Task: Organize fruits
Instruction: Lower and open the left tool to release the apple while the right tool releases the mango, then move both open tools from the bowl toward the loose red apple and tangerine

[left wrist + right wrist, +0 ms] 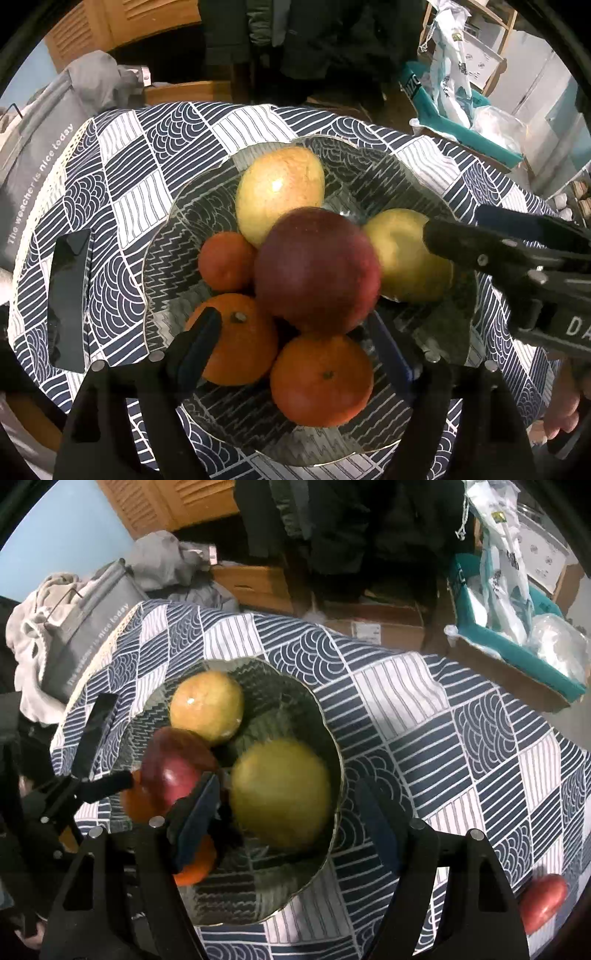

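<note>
A glass bowl (173, 254) on the patterned tablecloth holds three oranges, a yellow-red apple (279, 192), a yellow-green apple (406, 258) and a dark red apple (317, 269) that lies on top of the oranges. My left gripper (295, 349) is open above the front oranges, its fingers standing either side of the red apple's lower edge without pressing it. My right gripper (291, 818) is open around the yellow-green apple (280, 794), with a gap at each pad; its right finger hangs over the bowl's rim. A second red apple (545, 901) lies alone on the cloth.
A dark phone (68, 299) lies on the cloth left of the bowl. A grey lettered bag (88, 642) and clothes sit past the table's left edge. Cardboard boxes and a teal box (517, 653) stand beyond the far edge. A person's hand (565, 413) shows at lower right.
</note>
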Motion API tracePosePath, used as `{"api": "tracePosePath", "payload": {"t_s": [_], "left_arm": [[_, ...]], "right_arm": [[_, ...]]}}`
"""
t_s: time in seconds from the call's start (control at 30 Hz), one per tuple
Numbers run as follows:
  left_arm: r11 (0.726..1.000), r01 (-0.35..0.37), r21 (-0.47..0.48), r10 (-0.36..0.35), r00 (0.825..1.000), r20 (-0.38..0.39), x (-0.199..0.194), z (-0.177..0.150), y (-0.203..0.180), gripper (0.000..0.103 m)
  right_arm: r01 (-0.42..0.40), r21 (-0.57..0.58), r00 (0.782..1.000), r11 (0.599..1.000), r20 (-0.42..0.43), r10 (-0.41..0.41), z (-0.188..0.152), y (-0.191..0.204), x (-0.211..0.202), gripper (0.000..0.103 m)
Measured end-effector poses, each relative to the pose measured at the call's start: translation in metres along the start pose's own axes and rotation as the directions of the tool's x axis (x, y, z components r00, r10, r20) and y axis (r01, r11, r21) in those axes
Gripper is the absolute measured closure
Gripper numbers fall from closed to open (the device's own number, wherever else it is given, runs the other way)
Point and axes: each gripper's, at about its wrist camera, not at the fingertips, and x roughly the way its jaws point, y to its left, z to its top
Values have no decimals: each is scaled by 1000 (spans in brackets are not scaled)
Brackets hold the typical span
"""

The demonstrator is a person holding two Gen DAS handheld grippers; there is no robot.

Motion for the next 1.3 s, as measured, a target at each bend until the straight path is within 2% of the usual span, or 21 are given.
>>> {"api": "tracePosePath", "payload": {"t_s": [0.3, 0.63, 1.0, 1.3], "left_arm": [[997, 44, -57, -44, 999, -1, -11, -1, 6, 17], [997, 62, -42, -60, 998, 32, -30, 1, -7, 17], [997, 71, 18, -73, 991, 115, -73, 6, -37, 17], [995, 93, 46, -99, 985, 138, -93, 8, -58, 17]], "right_arm": [[5, 23, 999, 1000, 32, -6, 0, -7, -16, 26], [64, 31, 990, 997, 123, -68, -1, -12, -65, 26], [163, 40, 960, 986, 225, -167, -12, -23, -122, 26], [244, 51, 929, 968, 275, -248, -28, -36, -160, 23]]}}
